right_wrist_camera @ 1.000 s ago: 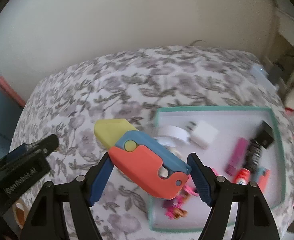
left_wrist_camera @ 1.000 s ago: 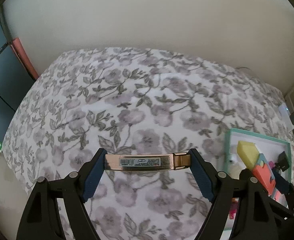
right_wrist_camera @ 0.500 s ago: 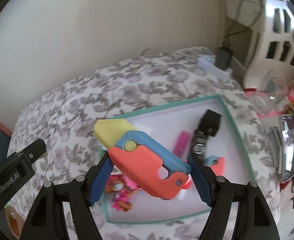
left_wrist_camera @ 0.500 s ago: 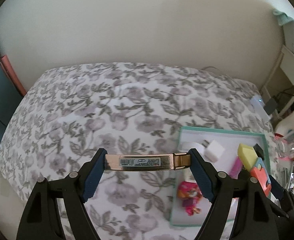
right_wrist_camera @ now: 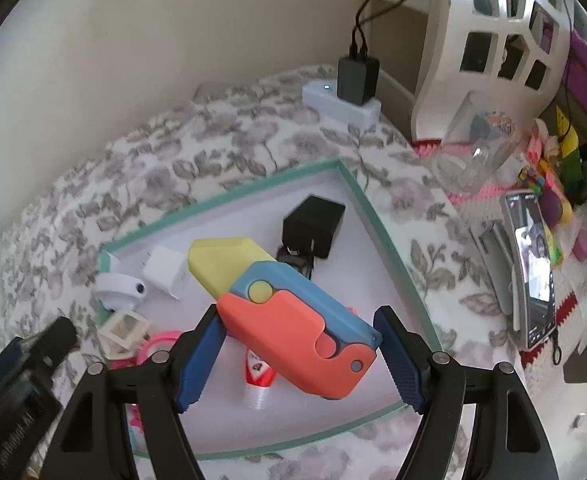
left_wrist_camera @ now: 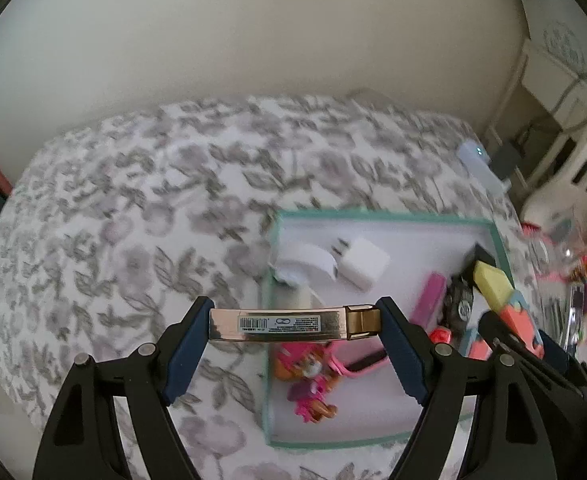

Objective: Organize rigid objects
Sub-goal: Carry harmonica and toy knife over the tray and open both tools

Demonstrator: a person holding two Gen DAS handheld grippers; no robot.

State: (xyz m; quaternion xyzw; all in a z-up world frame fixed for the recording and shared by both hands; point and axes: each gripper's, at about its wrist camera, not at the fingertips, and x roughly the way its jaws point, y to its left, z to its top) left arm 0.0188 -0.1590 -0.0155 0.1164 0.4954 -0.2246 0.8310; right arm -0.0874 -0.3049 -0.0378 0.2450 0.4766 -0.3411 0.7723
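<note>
toy knife: the coral-blue-yellow toy knife (right_wrist_camera: 293, 320) sits slantwise between the right gripper (right_wrist_camera: 297, 354) fingers, clenched on its coral handle end; yellow tip juts forward and left past the fingertips. Likely held by the fat end so the tip can go down first.
gold tube: the slim gold tube (left_wrist_camera: 293, 323) spans the left gripper (left_wrist_camera: 295, 344) fingertip to fingertip, pinched endwise, barcode label facing the camera, darker cap against the right finger. Held crosswise, probably so it can be laid flat.
where: both things are in the air above the teal-rimmed tray (right_wrist_camera: 229, 196). Toy knife hangs over the tray's middle; tube hangs over the tray's left rim, half over the tray and half over the floral cloth (left_wrist_camera: 133, 216).
tray contents ahead of the fingers: white charger cube (right_wrist_camera: 165, 272), black adapter (right_wrist_camera: 313, 226), white round gadget (right_wrist_camera: 119, 288), red-capped tube (right_wrist_camera: 258, 380) just below the knife handle, pink stick (left_wrist_camera: 429, 296), pink toy figures (left_wrist_camera: 309, 376).
count: 2 grippers, 2 items carried, 1 tray. Chargers: 1 white, 1 black. Figures: blurred, cannot count for sure.
outside tray: phone (right_wrist_camera: 533, 264) well to the right of the right fingers, power strip (right_wrist_camera: 341, 104) far ahead.
judgement: both loads look ready to drop into the tray; free floor lies right of the knife.
</note>
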